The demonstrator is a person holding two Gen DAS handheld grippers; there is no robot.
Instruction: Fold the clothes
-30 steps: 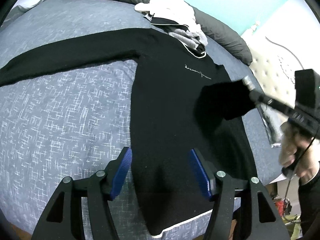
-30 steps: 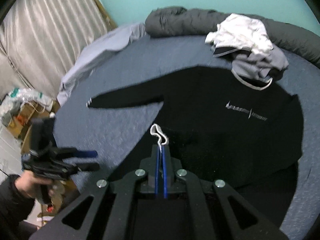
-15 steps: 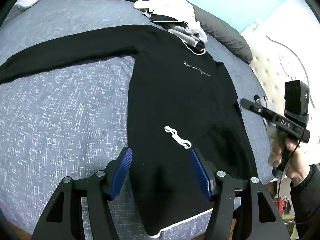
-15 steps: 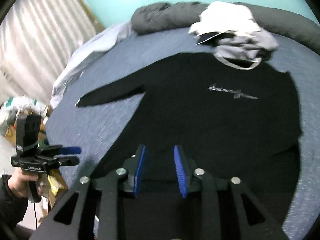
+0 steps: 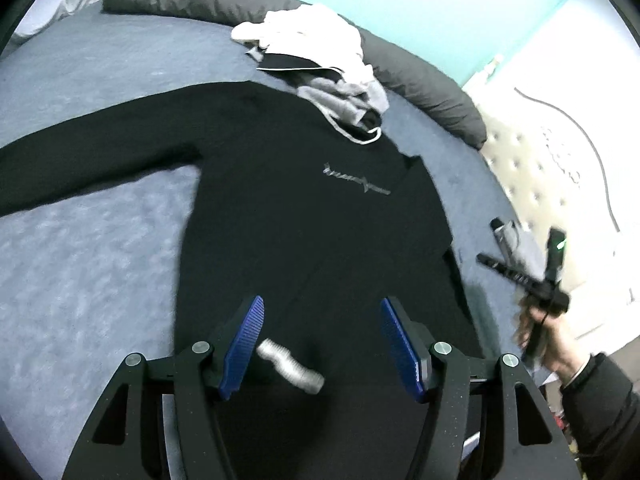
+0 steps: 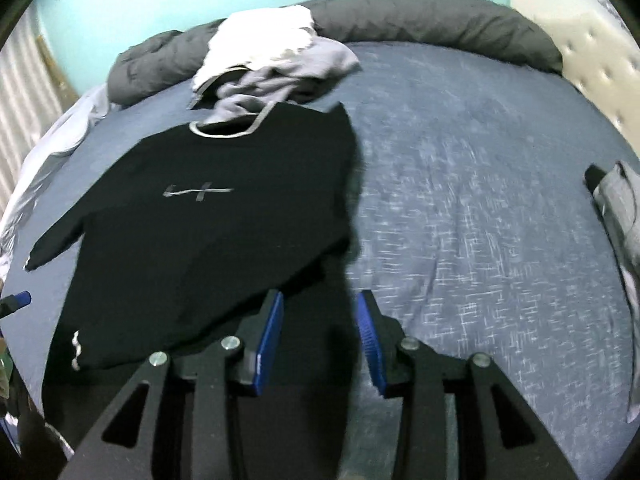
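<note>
A black long-sleeved top [image 5: 304,216] with a small grey chest logo lies face up on the blue bed. One sleeve is folded in over the body, and its white-edged cuff [image 5: 290,366] lies between the blue pads of my open left gripper [image 5: 320,340], which hovers over the lower body. The other sleeve [image 5: 92,156] stretches out flat to the left. My right gripper [image 6: 320,340] is open and empty above the top's [image 6: 208,216] right edge. In the left wrist view a hand holds the right gripper [image 5: 516,276] off the bed's right side.
A heap of white and grey clothes [image 5: 320,64] sits at the top's collar, and dark grey bedding [image 5: 420,84] runs along the far edge. A grey garment [image 6: 620,216] lies at the bed's right side. Bare blue bedspread [image 6: 480,200] spreads right of the top.
My right gripper let go of the sleeve cuff, which dropped onto the top's body, then opened and swung right off the bed. My left gripper moved forward until the cuff lay between its pads.
</note>
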